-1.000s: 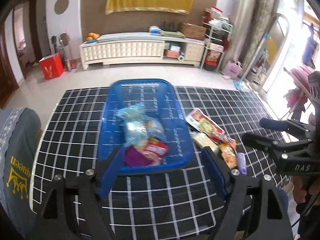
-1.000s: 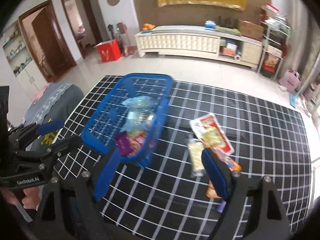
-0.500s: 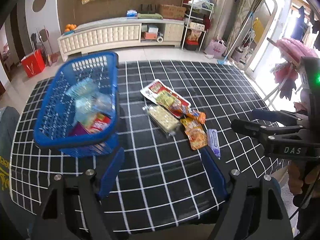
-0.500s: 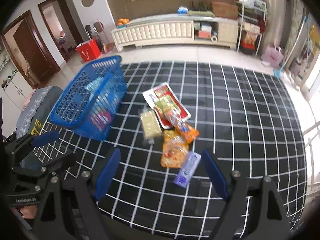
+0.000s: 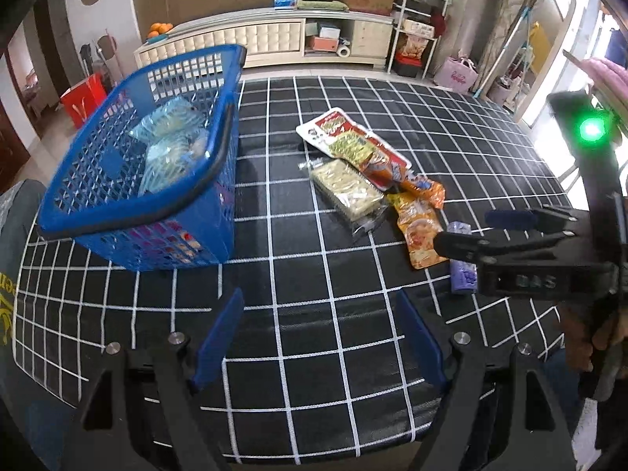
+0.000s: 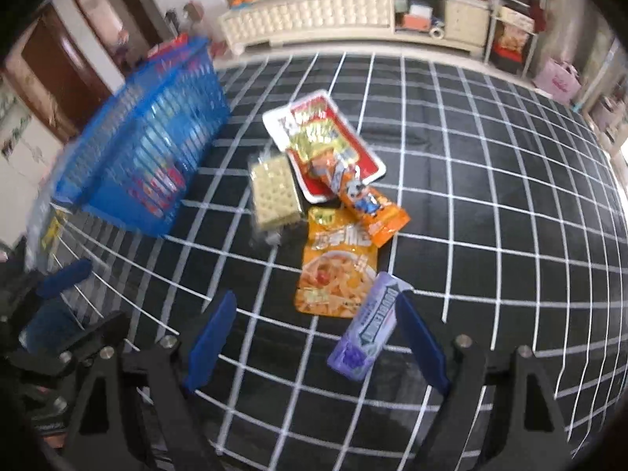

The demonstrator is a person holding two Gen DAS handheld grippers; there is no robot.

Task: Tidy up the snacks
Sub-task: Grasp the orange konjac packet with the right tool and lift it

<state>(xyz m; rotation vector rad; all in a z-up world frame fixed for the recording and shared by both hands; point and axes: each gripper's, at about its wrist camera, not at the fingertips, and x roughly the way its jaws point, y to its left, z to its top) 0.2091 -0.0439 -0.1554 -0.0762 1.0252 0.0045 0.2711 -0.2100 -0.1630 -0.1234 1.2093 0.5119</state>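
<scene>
A blue basket (image 5: 117, 196) (image 6: 133, 157) with several snack packs inside stands at the table's left. Loose snacks lie to its right: a red-and-white pack (image 6: 353, 145), a clear cracker pack (image 5: 345, 192) (image 6: 272, 192), an orange pouch (image 6: 373, 208), a yellow-orange pouch (image 5: 420, 231) (image 6: 335, 271) and a purple gum pack (image 5: 463, 271) (image 6: 367, 329). My left gripper (image 5: 320, 337) is open and empty above bare cloth. My right gripper (image 6: 312, 341) (image 5: 463, 231) is open and empty, low over the yellow-orange pouch and gum pack.
The table carries a black cloth with a white grid (image 5: 314, 353). A grey chair back (image 5: 11, 243) stands at the table's left edge. A white sideboard (image 5: 255, 39), shelves (image 5: 416, 35) and a red bag (image 5: 84, 96) stand beyond on the floor.
Both grippers swung right, away from the basket, toward the loose snacks. The right gripper dropped closer to the table; the gum pack now lies near its right finger. Both stayed open.
</scene>
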